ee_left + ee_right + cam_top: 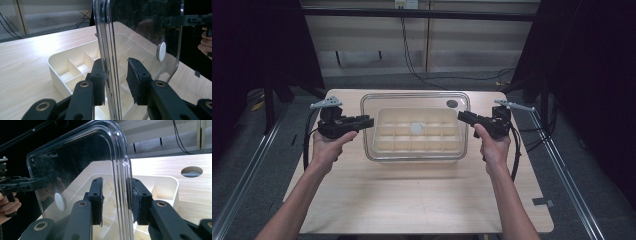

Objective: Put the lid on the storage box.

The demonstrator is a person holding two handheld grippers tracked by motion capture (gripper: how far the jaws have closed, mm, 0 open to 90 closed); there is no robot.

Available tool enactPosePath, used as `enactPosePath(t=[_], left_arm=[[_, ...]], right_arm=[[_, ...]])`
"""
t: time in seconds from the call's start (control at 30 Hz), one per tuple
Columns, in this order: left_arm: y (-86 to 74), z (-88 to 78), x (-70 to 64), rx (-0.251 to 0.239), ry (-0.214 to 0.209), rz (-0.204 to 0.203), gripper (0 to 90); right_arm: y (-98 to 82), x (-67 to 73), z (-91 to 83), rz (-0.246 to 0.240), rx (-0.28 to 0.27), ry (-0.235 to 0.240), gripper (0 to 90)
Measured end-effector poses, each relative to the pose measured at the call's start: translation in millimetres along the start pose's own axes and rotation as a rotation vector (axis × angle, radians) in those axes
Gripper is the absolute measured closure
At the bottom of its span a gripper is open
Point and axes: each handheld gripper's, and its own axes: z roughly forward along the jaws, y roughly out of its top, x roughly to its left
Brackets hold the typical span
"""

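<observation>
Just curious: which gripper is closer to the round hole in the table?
The right gripper: it holds the lid at the end beside the hole; the left gripper holds the far end.

Clear plastic lid cut off by top edge in left gripper view; cream compartmented plastic tray partly hidden behind lid and jaws.

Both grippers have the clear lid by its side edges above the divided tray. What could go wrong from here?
1. The left gripper and right gripper each pinch only the thin rim of the clear lid; smooth plastic might slip from the pads.
2. If one hand moves faster, the lid could tilt and twist out of the other grip.
3. A dropped lid would likely land on the divided tray and knock it across the table.
</observation>
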Motion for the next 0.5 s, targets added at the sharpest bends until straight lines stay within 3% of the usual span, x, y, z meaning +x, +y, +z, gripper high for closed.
enactPosePath(t=[0.13, 0.5], left_arm=[[6.4, -0.2, -0.6, -0.028, -0.004, -0.011, 68.3], [10.3, 18.1, 11.1, 0.008, 0.019, -0.03, 67.7]], right_arm=[[2.5, -3.2, 2.6, 0.014, -0.008, 0.005, 65.7], [5.0, -15.5, 13.0, 0.036, 0.006, -0.017, 65.5]])
